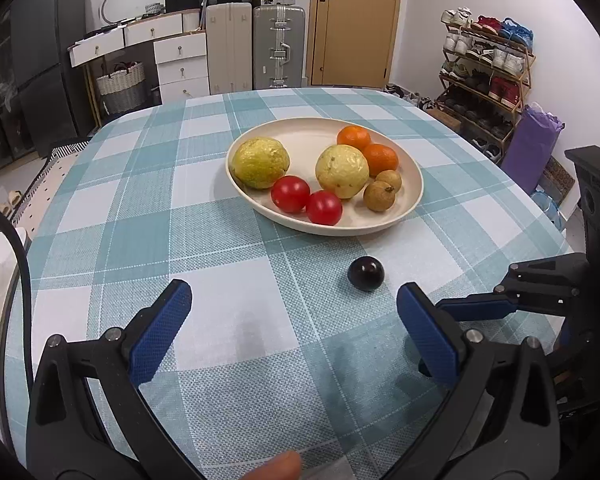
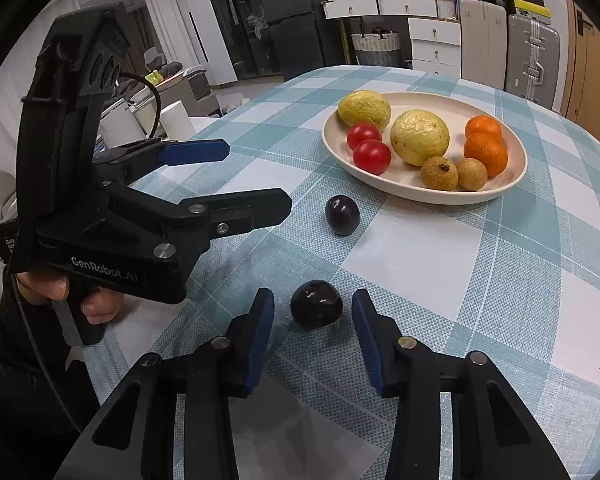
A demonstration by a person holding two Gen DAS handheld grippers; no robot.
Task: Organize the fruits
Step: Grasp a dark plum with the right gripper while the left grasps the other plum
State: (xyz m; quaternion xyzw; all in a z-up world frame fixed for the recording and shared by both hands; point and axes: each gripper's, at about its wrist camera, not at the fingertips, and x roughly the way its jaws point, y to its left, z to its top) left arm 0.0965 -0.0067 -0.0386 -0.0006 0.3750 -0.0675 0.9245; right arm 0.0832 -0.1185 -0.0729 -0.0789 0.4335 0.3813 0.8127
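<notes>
Right wrist: right gripper [image 2: 313, 316] astride dark plum [image 2: 316, 303].

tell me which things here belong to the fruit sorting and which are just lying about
Belongs to the job:
- near dark plum, between the right gripper fingers, not yet pinched
- far dark plum
- plate of fruit
- left gripper, open

Just lying about:
- suitcases
- shoe rack
- woven basket

Two dark plums [image 2: 316, 304] beside fruit-filled plate [image 2: 516, 178]
</notes>
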